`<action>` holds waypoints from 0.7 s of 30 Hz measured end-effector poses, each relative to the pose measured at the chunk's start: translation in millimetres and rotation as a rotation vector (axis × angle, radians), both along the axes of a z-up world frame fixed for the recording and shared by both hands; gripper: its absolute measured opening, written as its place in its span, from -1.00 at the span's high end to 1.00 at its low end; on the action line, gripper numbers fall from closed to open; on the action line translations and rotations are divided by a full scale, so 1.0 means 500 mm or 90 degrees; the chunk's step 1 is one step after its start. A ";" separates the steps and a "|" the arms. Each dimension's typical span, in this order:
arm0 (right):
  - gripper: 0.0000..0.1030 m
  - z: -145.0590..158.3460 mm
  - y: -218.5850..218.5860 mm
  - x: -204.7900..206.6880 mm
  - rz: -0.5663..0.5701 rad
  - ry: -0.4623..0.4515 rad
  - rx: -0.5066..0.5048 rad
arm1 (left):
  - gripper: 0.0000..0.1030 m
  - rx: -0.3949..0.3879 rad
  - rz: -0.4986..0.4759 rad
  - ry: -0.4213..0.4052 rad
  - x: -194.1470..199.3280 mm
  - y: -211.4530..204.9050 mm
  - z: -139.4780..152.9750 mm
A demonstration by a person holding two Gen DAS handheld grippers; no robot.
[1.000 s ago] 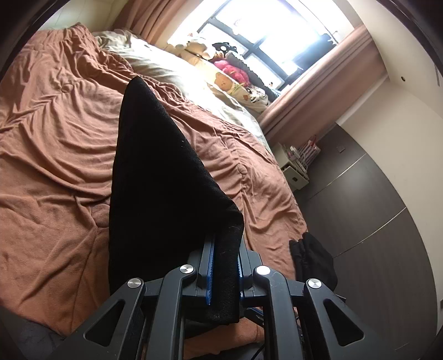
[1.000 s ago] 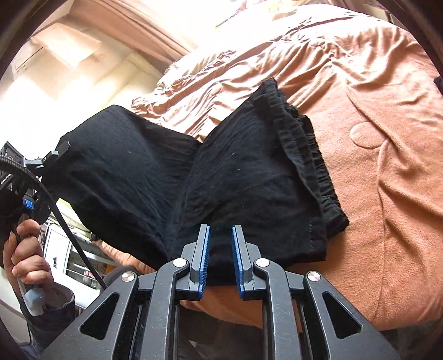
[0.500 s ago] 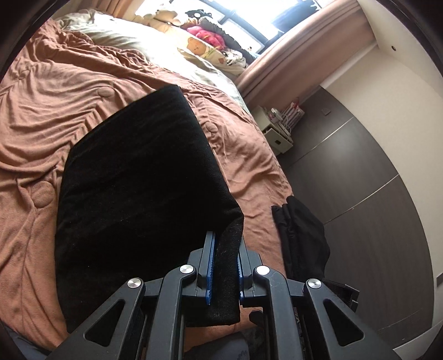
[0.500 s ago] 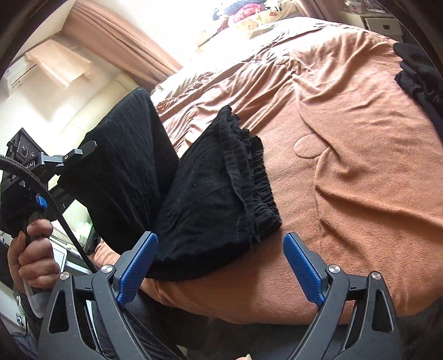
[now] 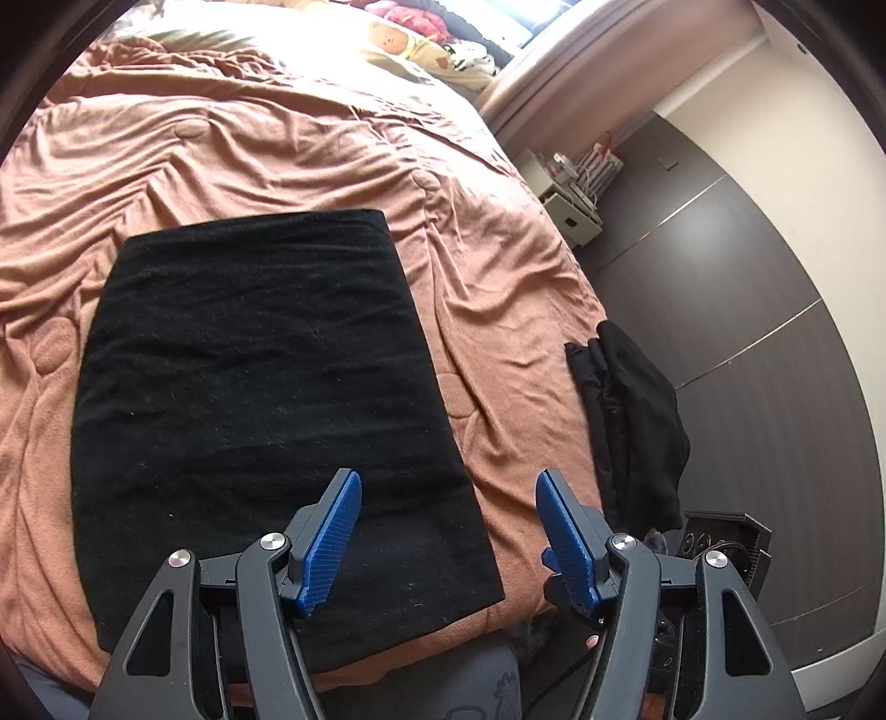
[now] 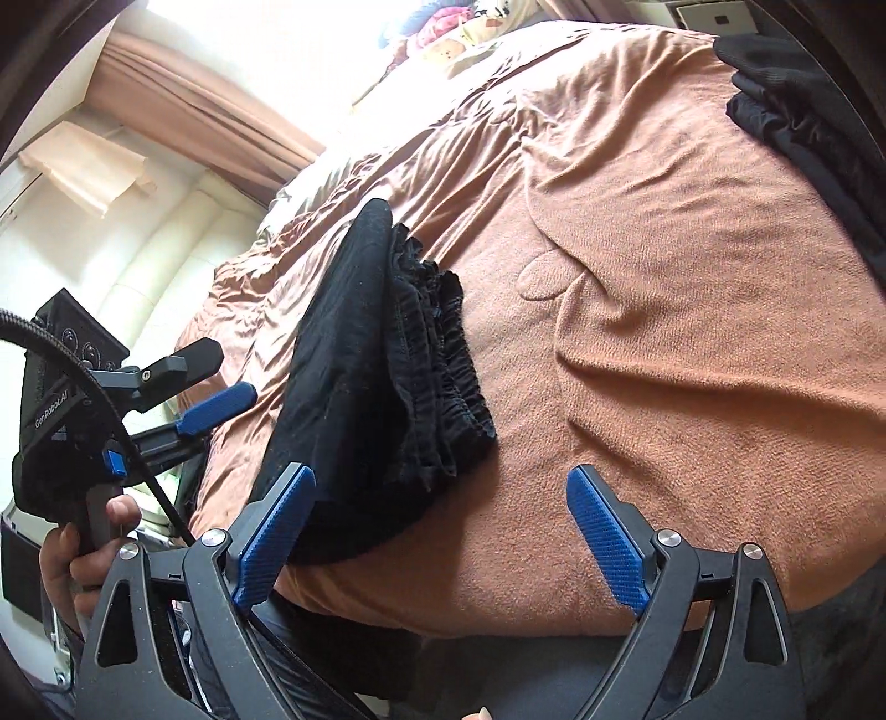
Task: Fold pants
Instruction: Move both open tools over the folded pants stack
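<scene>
Bedroom setting: a wide bed under a rumpled rust-brown cover [image 5: 288,138], with dark wardrobe panels [image 5: 736,310] on the right and bright window light at the far end.

Item one, my left gripper [image 5: 448,534]: its jaws are opening, the blue pads [image 5: 332,531] drawn apart. The near right corner of the pants lies beneath the gap, but neither pad presses on cloth.

Item two, my right gripper [image 6: 440,540]: jaws spread wide over bare cover at the near edge of the bed. Its left pad [image 6: 271,540] overlaps the pants' near hem in the picture; I cannot tell whether it touches. Nothing is pinched.

Item three, the pants [image 5: 266,399]: black, folded into a flat, nearly rectangular stack, lying on the cover at the near edge of the bed. From my right wrist camera the pants [image 6: 382,365] show a layered, gathered waistband along their right side, with the smooth top layer humped to its left.

Item four, my left hand [image 6: 83,554]: seen by the right wrist camera at the near left, wrapped around the handle of the left gripper [image 6: 210,382], with a black cable [image 6: 72,365] arching over the housing.

Item five, a second dark garment [image 5: 631,421]: bunched on the right edge of the bed, well apart from the pants.

Item six, a small white shelf unit [image 5: 570,188]: against the wall at the far right, holding small clutter too small to identify.

Item seven, soft toys and pillows [image 5: 421,39]: heaped at the far end below the window.
</scene>
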State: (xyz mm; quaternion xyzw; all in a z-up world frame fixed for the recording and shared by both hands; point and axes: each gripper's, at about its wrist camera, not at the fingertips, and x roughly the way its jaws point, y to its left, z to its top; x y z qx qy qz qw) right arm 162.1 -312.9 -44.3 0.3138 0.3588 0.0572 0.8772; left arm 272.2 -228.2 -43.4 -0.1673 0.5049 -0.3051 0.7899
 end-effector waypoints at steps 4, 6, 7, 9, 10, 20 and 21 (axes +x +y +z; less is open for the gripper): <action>-0.80 0.012 0.013 0.009 0.011 -0.016 -0.009 | -0.33 0.016 0.023 -0.011 0.001 0.043 0.011; -0.80 0.017 0.021 0.016 0.019 -0.023 -0.009 | -0.33 0.022 0.035 -0.013 0.000 0.065 0.012; -0.80 0.019 0.026 0.020 0.022 -0.025 -0.010 | -0.34 0.028 0.041 -0.012 0.000 0.076 0.012; -0.80 0.022 0.037 0.031 0.028 -0.024 -0.013 | -0.34 0.040 0.052 -0.014 -0.001 0.096 0.011; -0.80 0.021 0.042 0.038 0.032 -0.024 -0.016 | -0.34 0.046 0.058 -0.016 -0.001 0.103 0.008; -0.48 0.021 0.104 0.111 0.052 -0.002 -0.065 | -0.34 0.094 0.131 -0.011 0.008 0.199 -0.028; -0.45 0.022 0.106 0.117 0.050 0.002 -0.071 | -0.34 0.096 0.136 -0.009 0.011 0.207 -0.032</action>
